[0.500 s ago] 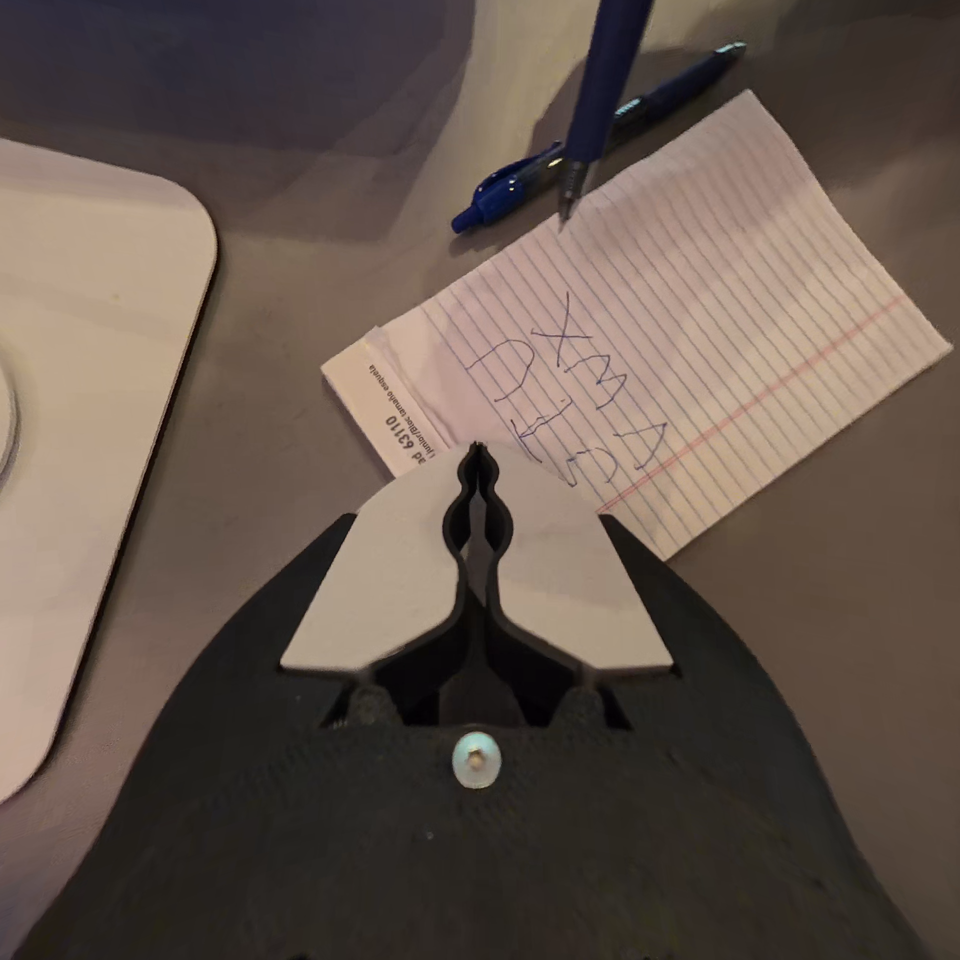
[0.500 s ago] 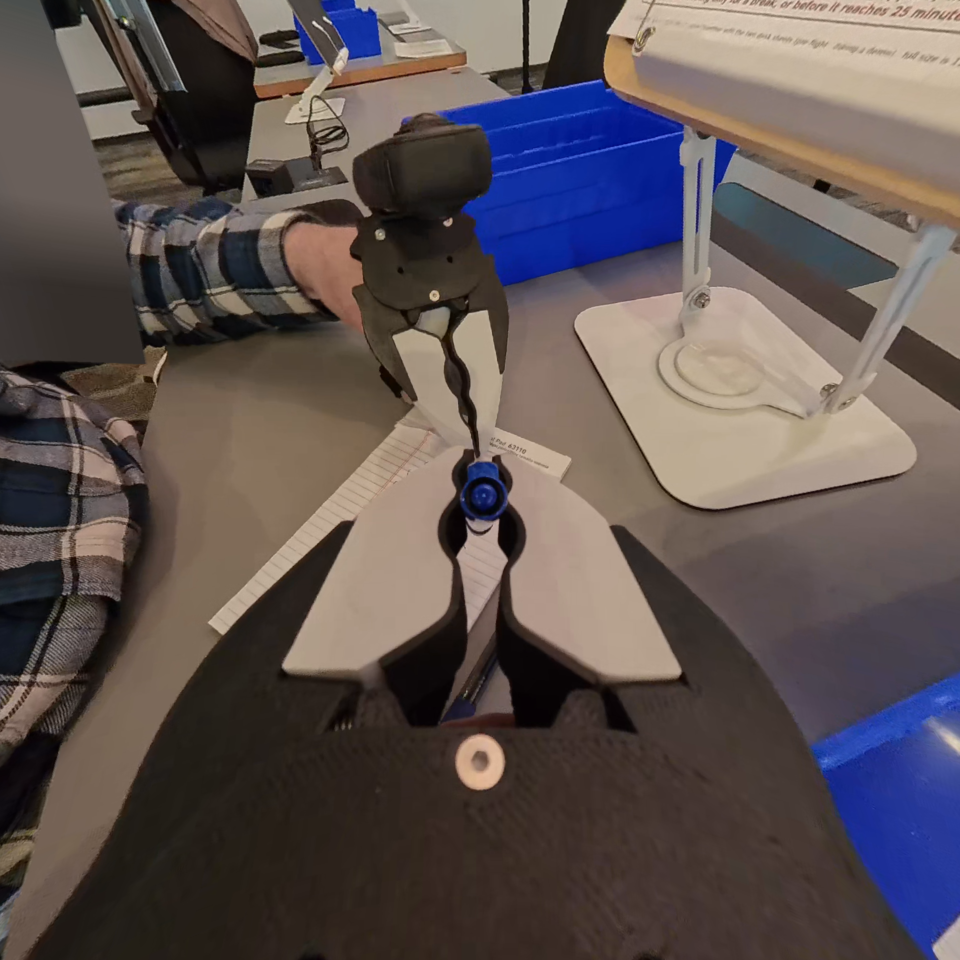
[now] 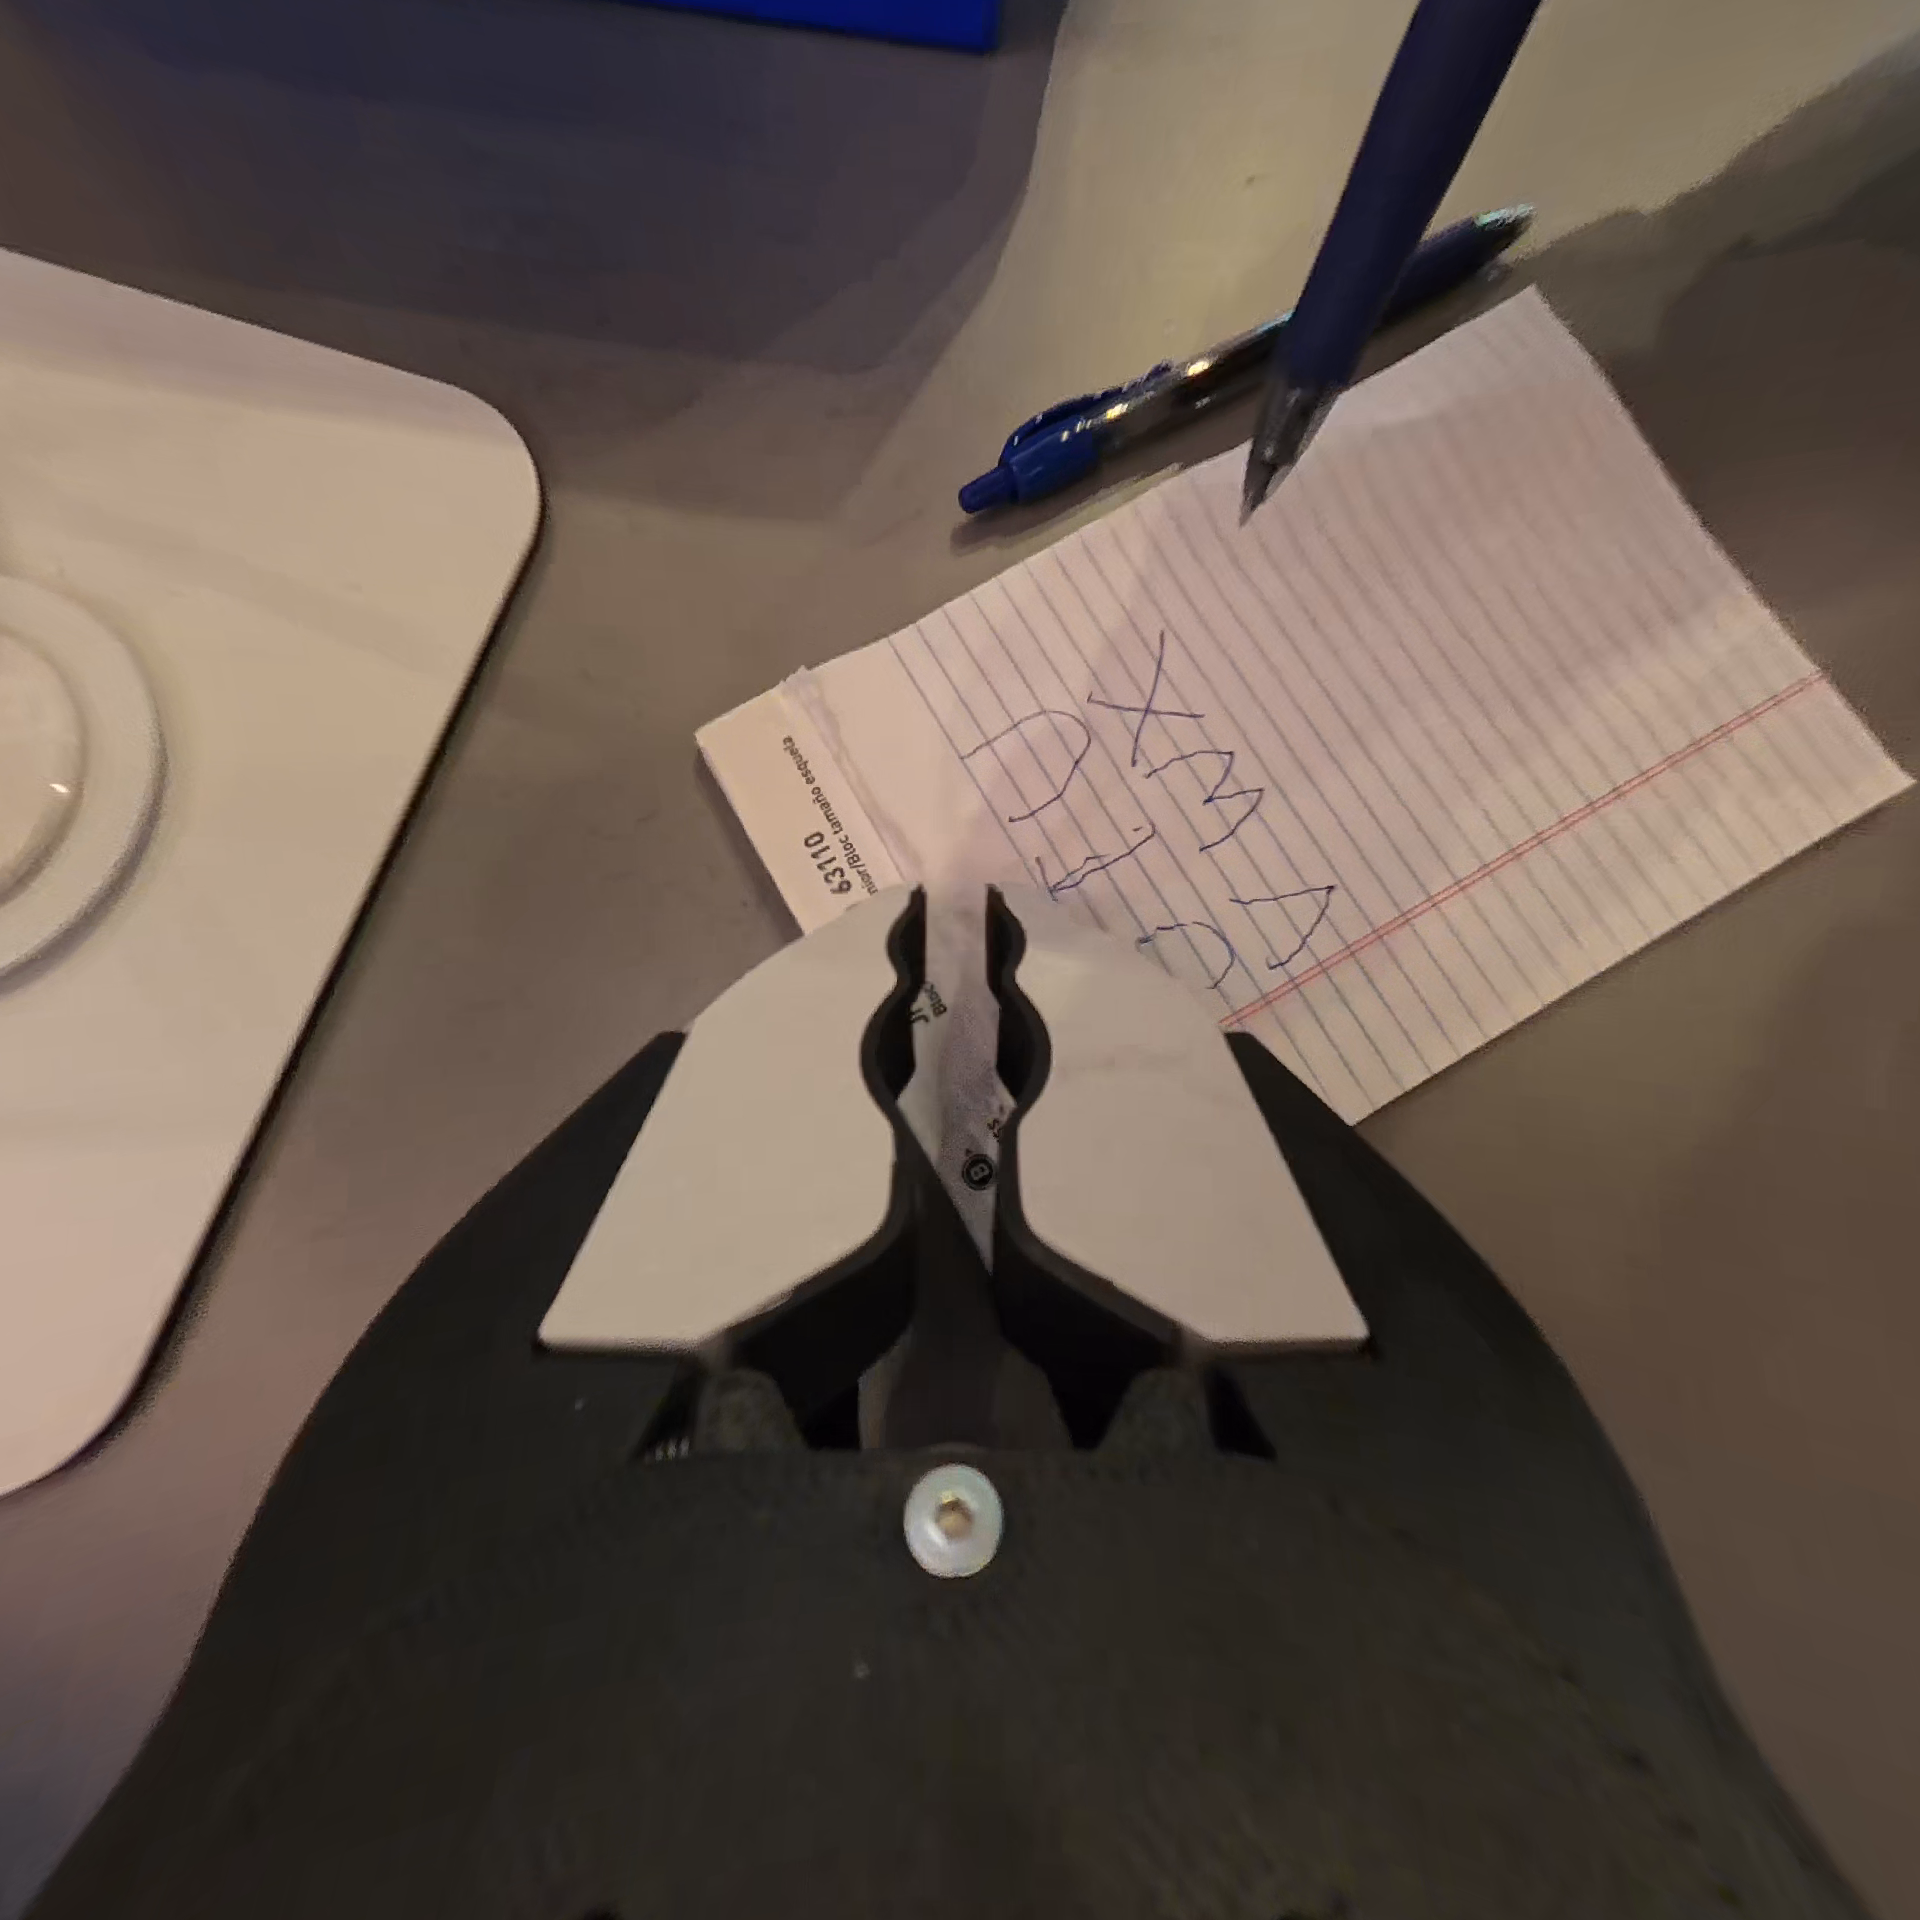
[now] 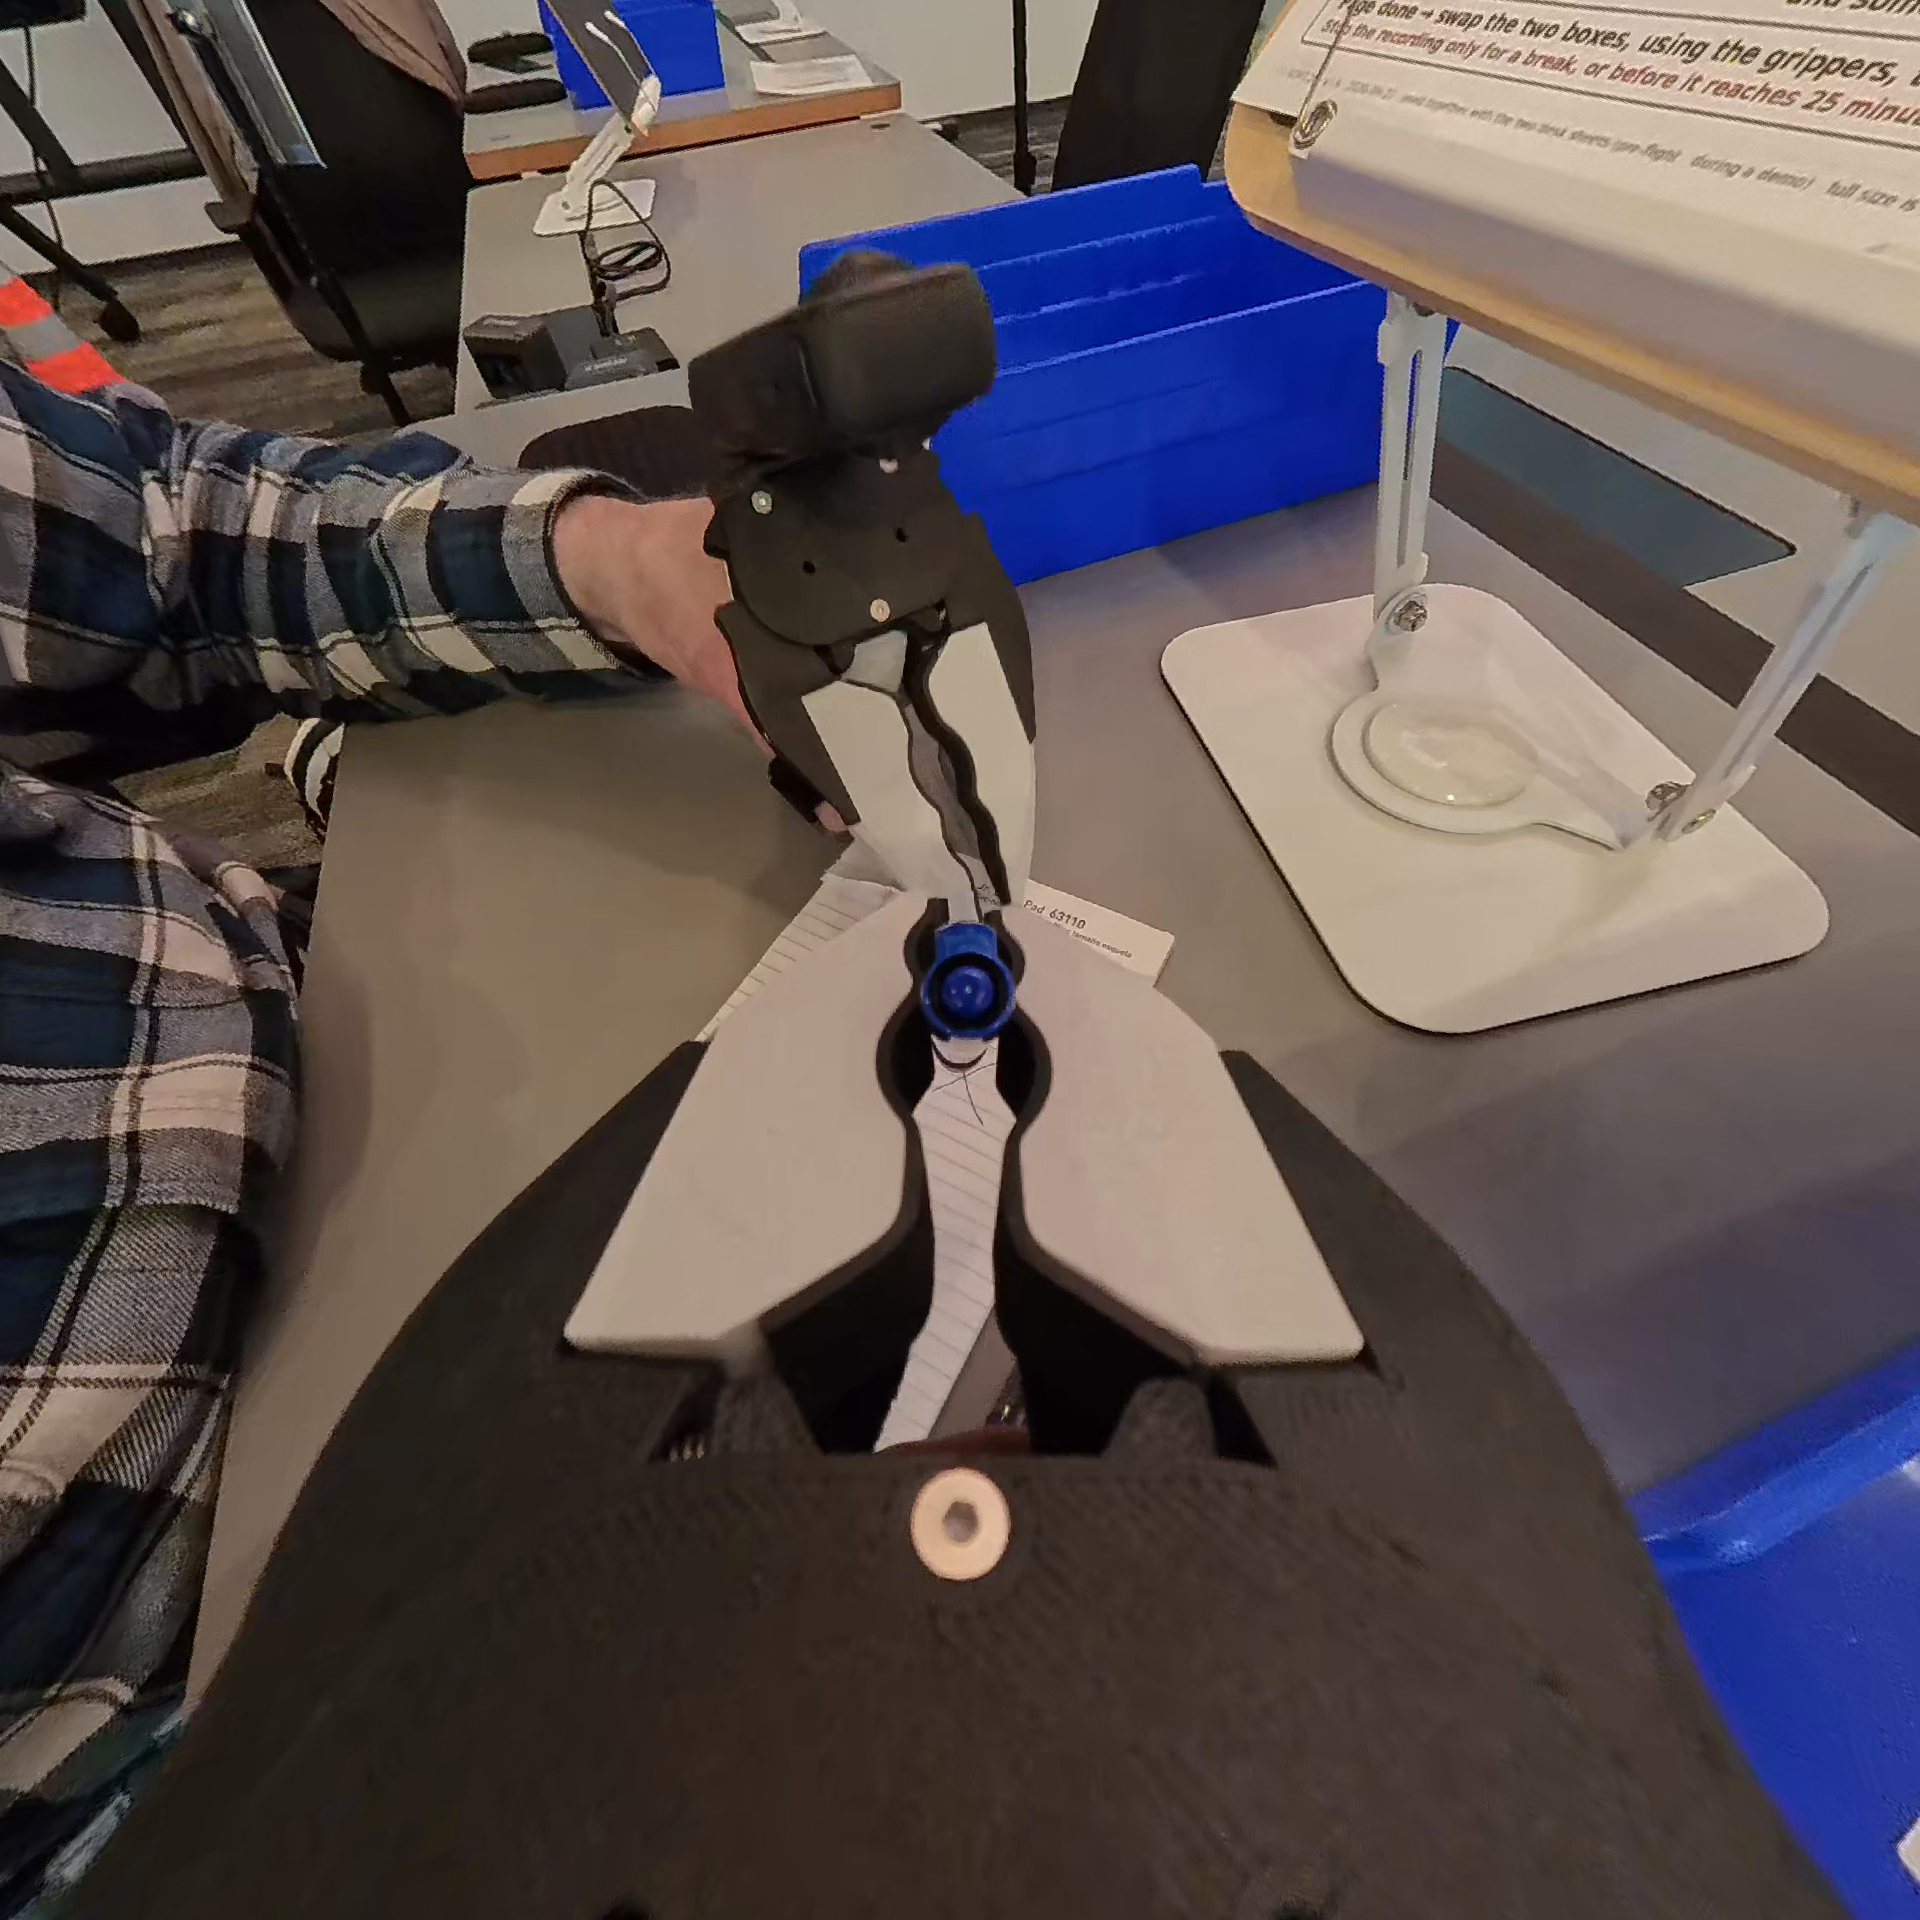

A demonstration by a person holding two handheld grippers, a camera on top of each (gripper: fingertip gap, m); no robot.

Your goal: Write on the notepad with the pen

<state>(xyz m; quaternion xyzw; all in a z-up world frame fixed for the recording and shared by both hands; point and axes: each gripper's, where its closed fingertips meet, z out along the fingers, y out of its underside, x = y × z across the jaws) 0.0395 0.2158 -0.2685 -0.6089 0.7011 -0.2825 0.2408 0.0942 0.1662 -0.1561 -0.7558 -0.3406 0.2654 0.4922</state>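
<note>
A lined white notepad [image 3: 1455, 727] with blue handwriting lies on the grey table [image 3: 623, 623]. My left gripper [image 3: 956, 899] hovers over the pad's header end with its jaws slightly apart and nothing between them. It also shows in the right wrist view [image 4: 987, 878], pointing down at the pad [image 4: 1101, 935]. My right gripper [image 4: 964, 920] is shut on a blue pen [image 4: 966, 987], seen end-on. In the left wrist view that pen [image 3: 1371, 229] slants down and its tip is at the pad's far edge. I cannot tell whether the tip touches the paper.
A second blue pen [image 3: 1143, 405] lies on the table beyond the pad. A white stand base [image 4: 1507, 883] sits to the right, under a board of printed sheets [image 4: 1610, 208]. A blue bin [image 4: 1143, 395] stands behind. A person's plaid sleeve [image 4: 312, 582] reaches in from the left. My hands' fingertips stand some 15 centimeters from each other. From the left gripper's tips to the white stand base [image 4: 1507, 883] is close to 20 centimeters.
My left gripper's jaws were shut over the pad's header end and have opened a little. The held pen has shifted slightly to the right along the pad's far edge.
</note>
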